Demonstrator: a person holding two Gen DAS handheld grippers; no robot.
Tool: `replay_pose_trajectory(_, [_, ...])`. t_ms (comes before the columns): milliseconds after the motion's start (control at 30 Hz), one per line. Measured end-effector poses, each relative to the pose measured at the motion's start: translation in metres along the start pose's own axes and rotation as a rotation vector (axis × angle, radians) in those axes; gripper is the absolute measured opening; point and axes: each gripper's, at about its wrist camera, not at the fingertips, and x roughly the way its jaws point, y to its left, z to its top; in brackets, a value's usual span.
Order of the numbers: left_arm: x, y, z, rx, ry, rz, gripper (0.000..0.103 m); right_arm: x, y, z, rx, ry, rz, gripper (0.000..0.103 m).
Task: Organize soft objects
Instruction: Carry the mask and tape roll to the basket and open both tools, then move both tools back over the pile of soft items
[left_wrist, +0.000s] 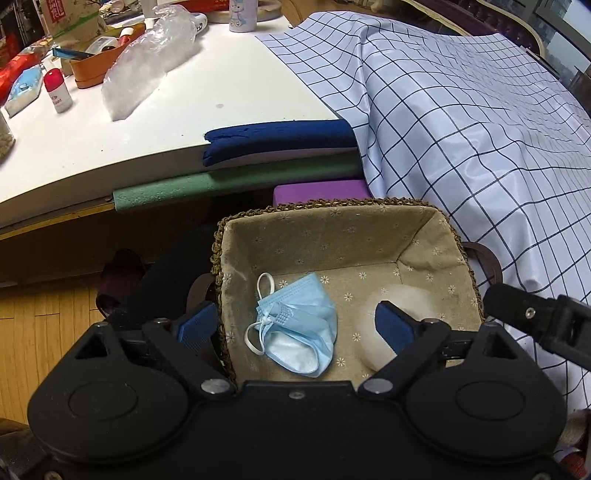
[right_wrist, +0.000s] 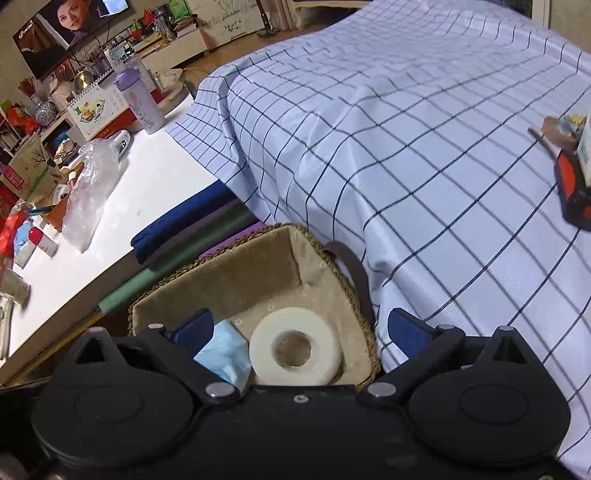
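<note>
A woven basket (left_wrist: 436, 236) (right_wrist: 258, 258) with a beige flowered lining stands below the table edge. On its floor lies a crumpled blue face mask (left_wrist: 295, 325) (right_wrist: 225, 354), and beside it a white foam ring (left_wrist: 402, 299) (right_wrist: 295, 347). My left gripper (left_wrist: 295, 326) hangs over the basket, jaws wide apart above the mask, pads clear of it. My right gripper (right_wrist: 301, 328) stands open above the ring, which lies free on the lining. Part of the right gripper shows as a black bar at the right edge of the left wrist view.
A checked cloth (left_wrist: 461, 110) (right_wrist: 406, 147) drapes over the table beside the basket. Blue, green and purple foam pads (left_wrist: 277, 140) line the white table's edge. A plastic bag (left_wrist: 147, 66), a small red-capped bottle (left_wrist: 57, 90) and clutter sit on the table. A black-orange tool (right_wrist: 572, 192) lies on the cloth.
</note>
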Motion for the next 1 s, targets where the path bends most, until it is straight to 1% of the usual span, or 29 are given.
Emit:
replay_pose_trajectory(133, [0.000, -0.002, -0.001, -0.002, 0.007, -0.007, 0.089, -0.008, -0.005, -0.003, 0.006, -0.015, -0.012, 0.102])
replay_pose_trajectory(267, [-0.003, -0.005, -0.002, -0.003, 0.021, -0.025, 0.089, -0.017, -0.013, -0.005, 0.001, -0.032, -0.057, 0.102])
replay_pose_trajectory(433, [-0.011, -0.012, -0.006, 0.012, 0.023, -0.029, 0.089, -0.027, -0.024, -0.009, 0.007, -0.050, -0.101, 0.101])
replay_pose_trajectory(600, [-0.026, -0.024, -0.014, 0.050, 0.005, -0.017, 0.089, -0.042, -0.037, -0.018, 0.032, -0.064, -0.128, 0.101])
replay_pose_trajectory(800, [-0.046, -0.043, -0.029, 0.103, -0.020, -0.018, 0.089, -0.065, -0.053, -0.033, 0.054, -0.092, -0.187, 0.101])
replay_pose_trajectory(1000, [-0.063, -0.059, -0.046, 0.150, -0.022, -0.046, 0.093, -0.089, -0.075, -0.050, 0.101, -0.101, -0.227, 0.101])
